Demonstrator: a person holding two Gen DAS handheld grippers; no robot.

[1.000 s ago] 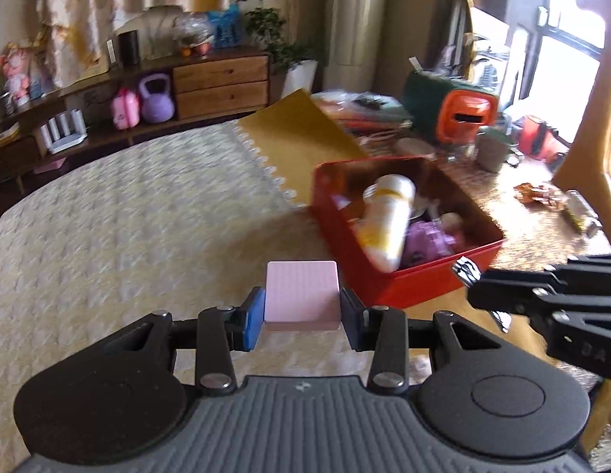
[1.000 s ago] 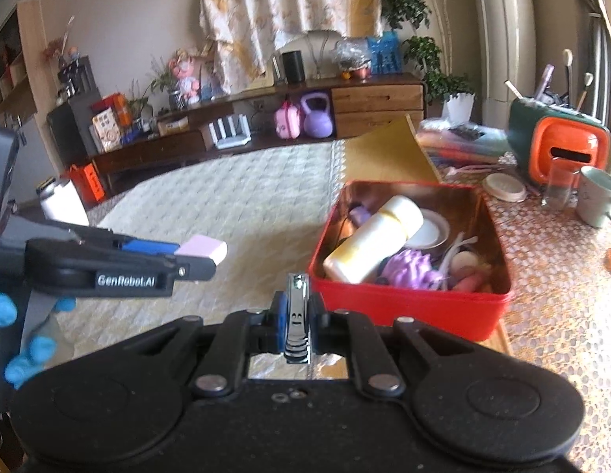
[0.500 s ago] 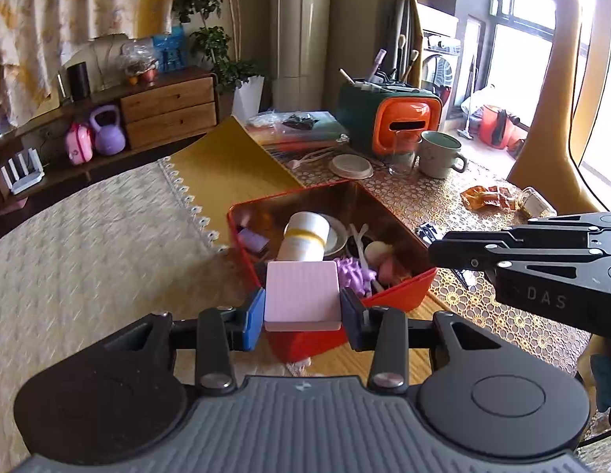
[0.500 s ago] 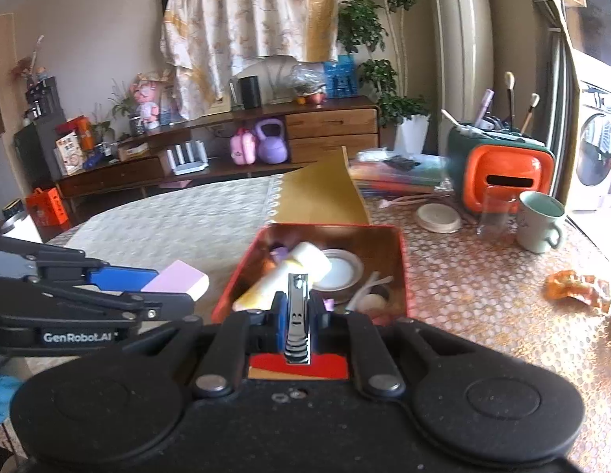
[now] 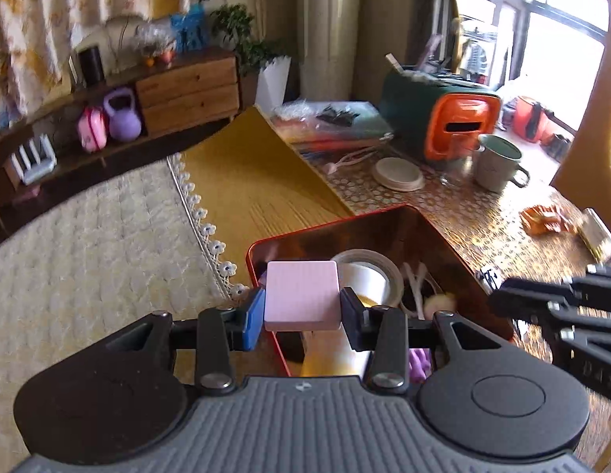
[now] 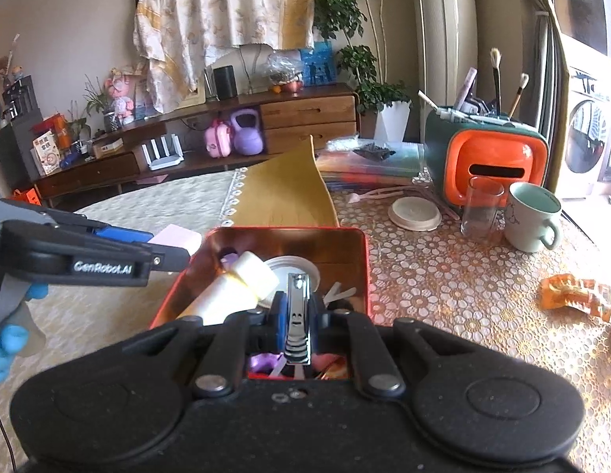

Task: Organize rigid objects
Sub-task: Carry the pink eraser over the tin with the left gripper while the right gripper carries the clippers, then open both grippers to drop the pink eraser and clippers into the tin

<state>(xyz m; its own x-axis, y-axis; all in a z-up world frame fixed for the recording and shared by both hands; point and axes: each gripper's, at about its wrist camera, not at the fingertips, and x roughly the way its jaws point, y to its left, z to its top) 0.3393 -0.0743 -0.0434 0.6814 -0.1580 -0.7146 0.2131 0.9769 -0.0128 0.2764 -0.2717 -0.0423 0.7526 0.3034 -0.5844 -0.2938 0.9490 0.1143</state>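
Both pairs of tongs have travelled from the quilted cloth side toward the red tin [image 6: 360, 260], which now lies directly under and ahead of them rather than off to one side. Left tongs [image 5: 302, 309] clamp one pink block [image 5: 302, 295] between a blue pad and a black pad, the block held over the tin's near-left corner. Right tongs [image 6: 297, 315] are pinched tight on one metal nail clipper [image 6: 297, 315], which stands upright above the tin's near edge.

Inside the tin, just ahead of the right tongs, lie one white-and-yellow bottle [image 6: 234, 287], one round white lid [image 6: 301, 270], one purple toy [image 6: 262, 360] and a few small items too hidden to name.

Beyond the tin on the tabletop [image 6: 443, 283], ahead and to the right of the right tongs, stand one orange-and-green holder [image 6: 490, 157], one clear glass [image 6: 482, 209], one pale mug [image 6: 533, 216] and one flat round cover [image 6: 413, 213]. One orange wrapper [image 6: 573, 289] lies further right.

A blue-gloved hand [image 6: 6, 339] grips the left tool.
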